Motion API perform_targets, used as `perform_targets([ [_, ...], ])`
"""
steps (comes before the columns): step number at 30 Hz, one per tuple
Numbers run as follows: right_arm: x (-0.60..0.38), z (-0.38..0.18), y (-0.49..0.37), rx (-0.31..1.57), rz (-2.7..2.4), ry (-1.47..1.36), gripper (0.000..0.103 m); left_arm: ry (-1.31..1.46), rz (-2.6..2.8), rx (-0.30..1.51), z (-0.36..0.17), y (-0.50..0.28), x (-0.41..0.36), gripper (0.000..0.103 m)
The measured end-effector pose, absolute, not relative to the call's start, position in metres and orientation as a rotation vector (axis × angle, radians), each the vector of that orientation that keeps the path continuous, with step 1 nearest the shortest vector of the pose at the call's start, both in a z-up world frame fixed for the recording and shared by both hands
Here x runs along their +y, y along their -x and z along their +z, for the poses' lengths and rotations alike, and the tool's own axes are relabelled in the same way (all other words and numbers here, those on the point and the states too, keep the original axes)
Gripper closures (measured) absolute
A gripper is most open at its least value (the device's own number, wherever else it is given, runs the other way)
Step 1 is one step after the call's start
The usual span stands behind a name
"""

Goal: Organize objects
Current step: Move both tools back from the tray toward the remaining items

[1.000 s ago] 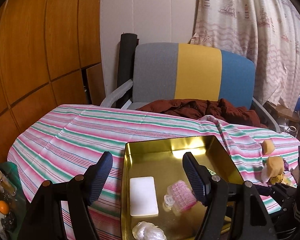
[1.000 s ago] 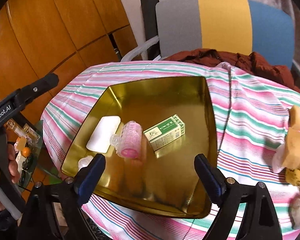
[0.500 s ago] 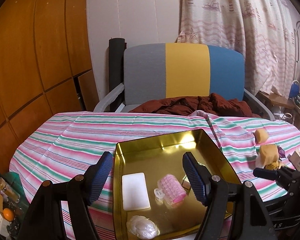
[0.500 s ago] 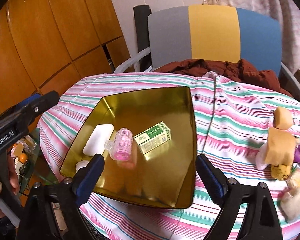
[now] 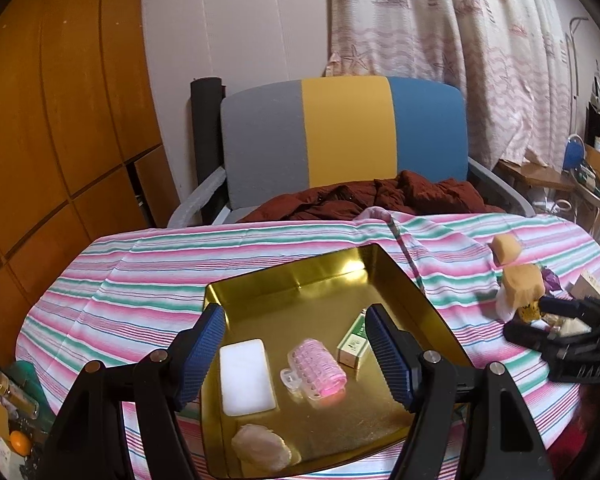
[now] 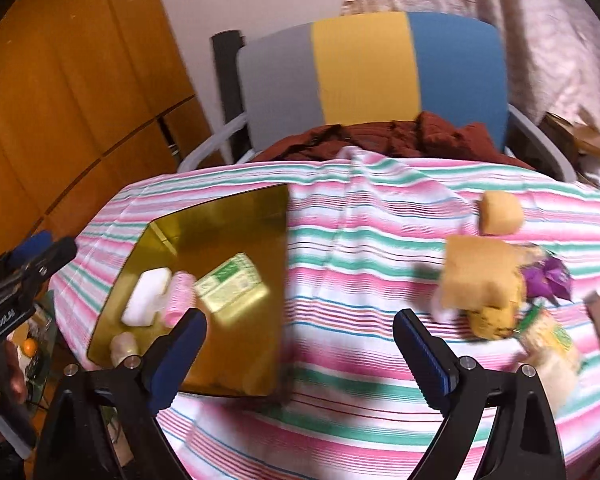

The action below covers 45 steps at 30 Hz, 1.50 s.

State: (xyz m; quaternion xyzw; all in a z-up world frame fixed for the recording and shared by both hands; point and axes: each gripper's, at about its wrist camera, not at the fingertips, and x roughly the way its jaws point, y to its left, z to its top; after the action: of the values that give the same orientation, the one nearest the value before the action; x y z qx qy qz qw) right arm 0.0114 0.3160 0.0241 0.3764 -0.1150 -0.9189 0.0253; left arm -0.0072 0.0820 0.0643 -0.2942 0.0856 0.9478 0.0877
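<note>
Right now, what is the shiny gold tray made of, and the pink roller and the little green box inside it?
The gold tray looks like thin metal with a glossy finish: it mirrors the light and the things in it. The pink roller seems to be plastic, bumpy all over, with a clear clip at one end. The green box looks like printed cardboard, with flat faces and sharp folded edges.

Glossy gold metal tray (image 5: pixel 300 280), matt striped cloth tablecloth (image 5: pixel 148 280), ribbed blue rubbery finger pads (image 5: pixel 202 354), printed cardboard box (image 5: pixel 352 344), orange wood-look wall panels (image 5: pixel 60 120) left.
</note>
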Motion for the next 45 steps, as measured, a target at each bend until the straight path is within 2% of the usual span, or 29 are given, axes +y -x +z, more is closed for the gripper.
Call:
perform_targets([
  [15, 0.466, 0.033, -0.037, -0.608, -3.132, -1.216, 0.002, 0.911, 2.688, 0.364, 0.047, 0.013, 0.129, 0.029],
  [26, 0.554, -0.004, -0.054, -1.253, -3.052, -1.146, 0.001, 0.935, 2.545, 0.448, 0.031, 0.017, 0.183, 0.029],
  [28, 0.558, -0.007, -0.058, -1.315, -3.041, -1.147, 0.000, 0.946, 2.500, 0.436, 0.027, 0.018, 0.194, 0.029],
  [31, 0.561, -0.011, -0.058, -1.369, -3.005, -1.144, 0.000, 0.969, 2.411, 0.392, 0.022, 0.020, 0.212, 0.029],
  [44, 0.561, -0.017, -0.053, -1.383, -2.943, -1.168, 0.000, 1.034, 2.215, 0.361, 0.005, 0.042, 0.300, 0.029],
  [45, 0.560, -0.016, -0.052, -1.364, -2.954, -1.177, 0.000, 1.035, 2.211, 0.357, 0.003, 0.045, 0.307, 0.023],
])
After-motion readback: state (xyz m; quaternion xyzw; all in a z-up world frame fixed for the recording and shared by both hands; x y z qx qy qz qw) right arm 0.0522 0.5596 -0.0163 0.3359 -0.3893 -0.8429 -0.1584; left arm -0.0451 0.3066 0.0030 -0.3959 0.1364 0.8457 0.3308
